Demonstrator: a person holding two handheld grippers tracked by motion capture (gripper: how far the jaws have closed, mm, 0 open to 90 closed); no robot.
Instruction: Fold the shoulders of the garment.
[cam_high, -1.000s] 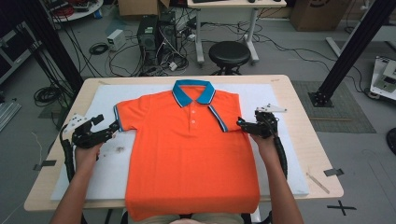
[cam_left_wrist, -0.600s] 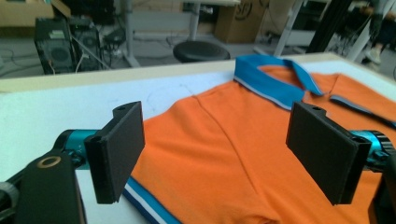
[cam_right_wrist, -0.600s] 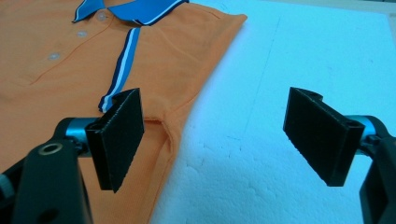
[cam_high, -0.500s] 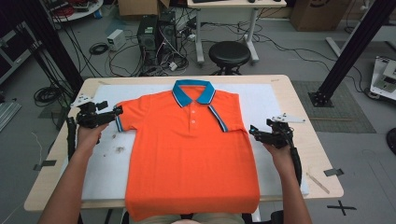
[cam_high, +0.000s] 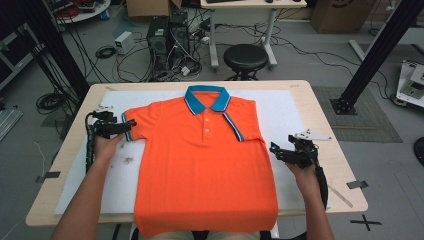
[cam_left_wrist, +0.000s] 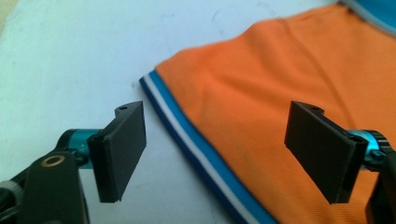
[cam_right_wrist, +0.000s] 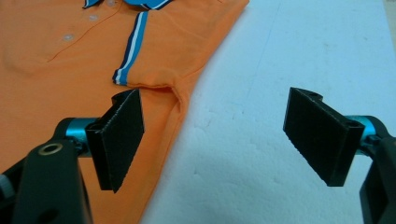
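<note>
An orange polo shirt (cam_high: 207, 170) with a blue collar (cam_high: 206, 97) lies front up on the white sheet. Its right-hand sleeve is folded in over the chest, the striped cuff (cam_high: 233, 126) lying diagonal. My left gripper (cam_high: 131, 123) is open at the other sleeve's blue-and-white cuff (cam_high: 126, 131). In the left gripper view the cuff (cam_left_wrist: 187, 135) runs between the wide-open jaws of the left gripper (cam_left_wrist: 217, 112). My right gripper (cam_high: 274, 149) is open over the sheet beside the shirt's side edge. The right gripper view shows that gripper (cam_right_wrist: 215, 98) with the shirt (cam_right_wrist: 70, 70) behind its left jaw.
The white sheet (cam_high: 300, 110) covers a wooden table (cam_high: 335, 150). The shirt's hem hangs over the table's near edge. Beyond the table stand a black stool (cam_high: 245, 56), computer boxes (cam_high: 167, 35) and cables. A black frame post (cam_high: 380, 50) rises at the right.
My left gripper has moved away from me and in to the sleeve cuff. My right gripper has drawn back from the folded sleeve toward the near right. The shirt has not shifted.
</note>
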